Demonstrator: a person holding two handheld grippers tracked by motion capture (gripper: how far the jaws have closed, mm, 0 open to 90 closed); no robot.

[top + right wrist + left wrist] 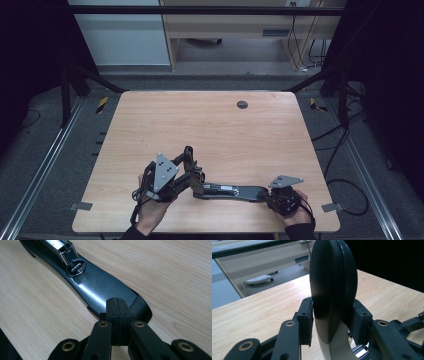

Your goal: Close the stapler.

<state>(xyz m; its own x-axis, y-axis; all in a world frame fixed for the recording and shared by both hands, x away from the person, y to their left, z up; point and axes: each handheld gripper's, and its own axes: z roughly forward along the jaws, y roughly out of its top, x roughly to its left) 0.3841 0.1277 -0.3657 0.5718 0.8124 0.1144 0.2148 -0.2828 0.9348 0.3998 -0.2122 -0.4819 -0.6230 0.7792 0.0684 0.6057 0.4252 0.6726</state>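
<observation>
A black stapler lies swung open near the table's front edge. Its base rests flat on the wood, with the metal staple channel and anvil plate showing. The stapler's top arm stands up from the hinge. My left gripper is shut on this rounded black arm, one pad on each side. My right gripper is shut with nothing between its pads. Its tips rest on the tail end of the base.
The wooden table has a small dark round grommet near its far edge. Black frame posts stand at both far corners, and cables lie on the floor at the right. A person's hands hold both grippers at the front edge.
</observation>
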